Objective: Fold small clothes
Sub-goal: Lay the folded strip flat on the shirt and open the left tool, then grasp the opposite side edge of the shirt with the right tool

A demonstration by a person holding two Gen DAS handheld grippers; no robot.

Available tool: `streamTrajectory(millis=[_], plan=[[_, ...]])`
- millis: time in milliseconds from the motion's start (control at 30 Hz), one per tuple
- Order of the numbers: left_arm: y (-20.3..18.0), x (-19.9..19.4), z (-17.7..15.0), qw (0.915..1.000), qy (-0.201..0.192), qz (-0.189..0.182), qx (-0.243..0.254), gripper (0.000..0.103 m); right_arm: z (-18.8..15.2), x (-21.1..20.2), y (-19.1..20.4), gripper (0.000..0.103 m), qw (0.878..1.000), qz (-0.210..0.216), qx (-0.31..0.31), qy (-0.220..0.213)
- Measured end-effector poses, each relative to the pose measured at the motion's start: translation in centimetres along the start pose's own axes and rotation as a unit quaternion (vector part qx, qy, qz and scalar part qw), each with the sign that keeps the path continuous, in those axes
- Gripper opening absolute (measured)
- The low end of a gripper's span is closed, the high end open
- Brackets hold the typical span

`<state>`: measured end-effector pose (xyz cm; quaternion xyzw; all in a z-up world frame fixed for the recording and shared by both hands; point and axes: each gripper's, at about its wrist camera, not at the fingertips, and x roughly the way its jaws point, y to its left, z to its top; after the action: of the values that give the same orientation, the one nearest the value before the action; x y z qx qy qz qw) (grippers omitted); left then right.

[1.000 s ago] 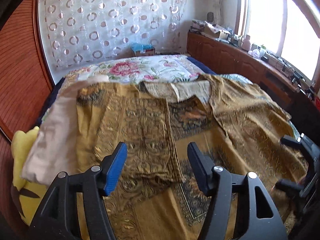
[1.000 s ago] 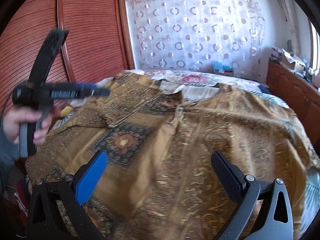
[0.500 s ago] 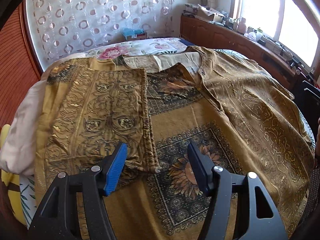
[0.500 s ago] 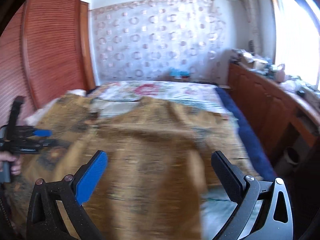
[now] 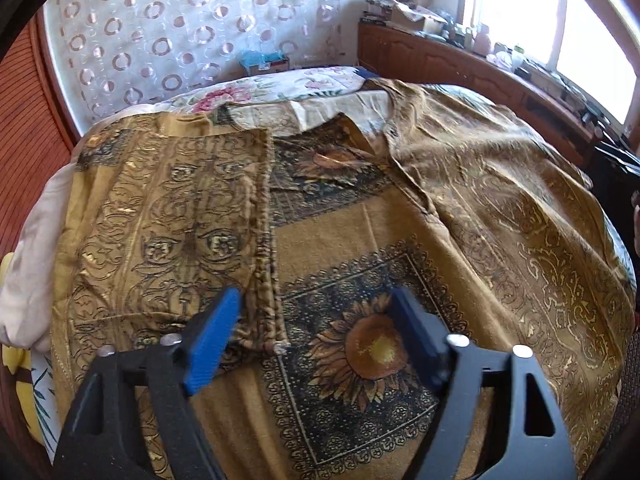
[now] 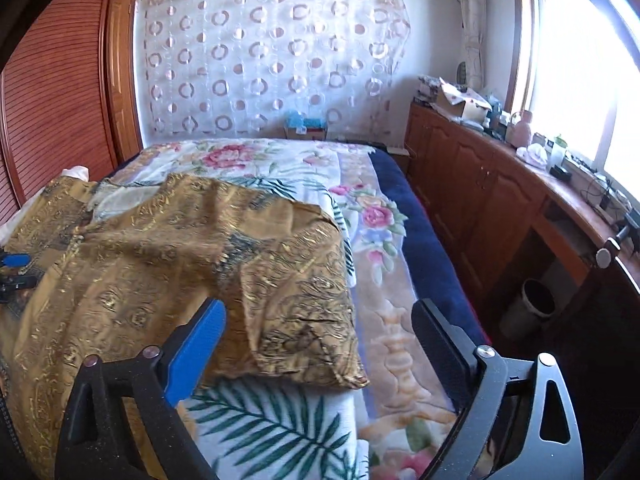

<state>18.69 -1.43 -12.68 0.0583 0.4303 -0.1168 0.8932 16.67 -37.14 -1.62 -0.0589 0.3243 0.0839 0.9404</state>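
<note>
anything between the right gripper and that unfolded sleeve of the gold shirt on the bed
Nothing visible. The right gripper is open and empty, its jaws just narrowed a little, with nothing between them. The sleeve of the gold patterned shirt lies flat on the floral bedspread just ahead of the blue pad, uncovered.

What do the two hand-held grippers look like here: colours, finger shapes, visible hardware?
Both look alike. The left hand-held gripper and the right hand-held gripper each have a matte black frame with triangular cut-outs and silver screw heads. On each, the finger on the picture's left carries a bright blue pad, the other a black textured one. No cables, markings or sleeves show.
</note>
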Motion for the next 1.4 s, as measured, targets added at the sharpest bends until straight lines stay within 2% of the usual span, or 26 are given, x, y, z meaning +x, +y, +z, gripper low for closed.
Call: streamTrajectory(millis=[233,500,567,733,767,833,867,933,1000,1100,1233,1400], plan=[[-0.1,0.0,0.0,1.0000,0.002,-0.003,0.001,0.085,1.2,3.5,-1.0,0.083,0.998,0.031,0.019,0.060],[-0.1,0.0,0.1,1.0000,0.003,-0.004,0.000,0.085,1.2,3.6,-2.6,0.072,0.994,0.061,0.040,0.087],[-0.1,0.0,0.1,1.0000,0.003,-0.004,0.000,0.085,1.1,3.7,-3.0,0.066,0.992,0.070,0.043,0.093],[-0.1,0.0,0.1,1.0000,0.003,-0.004,0.000,0.085,1.2,4.3,-3.4,0.044,0.990,0.086,0.044,0.107],[-0.1,0.0,0.1,1.0000,0.003,-0.004,0.000,0.085,1.4,4.4,-3.5,0.043,0.990,0.086,0.042,0.107],[-0.1,0.0,0.1,1.0000,0.003,-0.004,0.000,0.086,1.4,4.2,-3.5,0.030,0.991,0.072,0.033,0.104],[-0.2,0.0,0.1,1.0000,0.003,-0.004,0.000,0.086,1.4,4.0,-3.5,0.027,0.992,0.064,0.030,0.103],[-0.1,0.0,0.0,1.0000,0.003,-0.004,0.000,0.086,1.5,4.0,-3.6,0.012,0.993,0.055,0.028,0.101],[-0.1,0.0,0.0,1.0000,0.003,-0.004,0.001,0.086,1.7,3.8,-3.3,0.008,0.994,0.053,0.020,0.093],[0.0,0.2,0.2,1.0000,0.004,-0.005,-0.001,0.088,2.4,3.1,-2.0,0.006,0.996,0.044,-0.002,0.072],[-0.1,0.3,0.2,1.0000,0.006,-0.002,-0.003,0.091,4.1,0.9,0.8,0.006,0.998,0.036,-0.044,0.019],[-0.2,0.3,0.3,1.0000,0.004,0.004,-0.006,0.091,5.3,-0.2,6.1,0.006,0.993,0.067,-0.099,-0.012]])
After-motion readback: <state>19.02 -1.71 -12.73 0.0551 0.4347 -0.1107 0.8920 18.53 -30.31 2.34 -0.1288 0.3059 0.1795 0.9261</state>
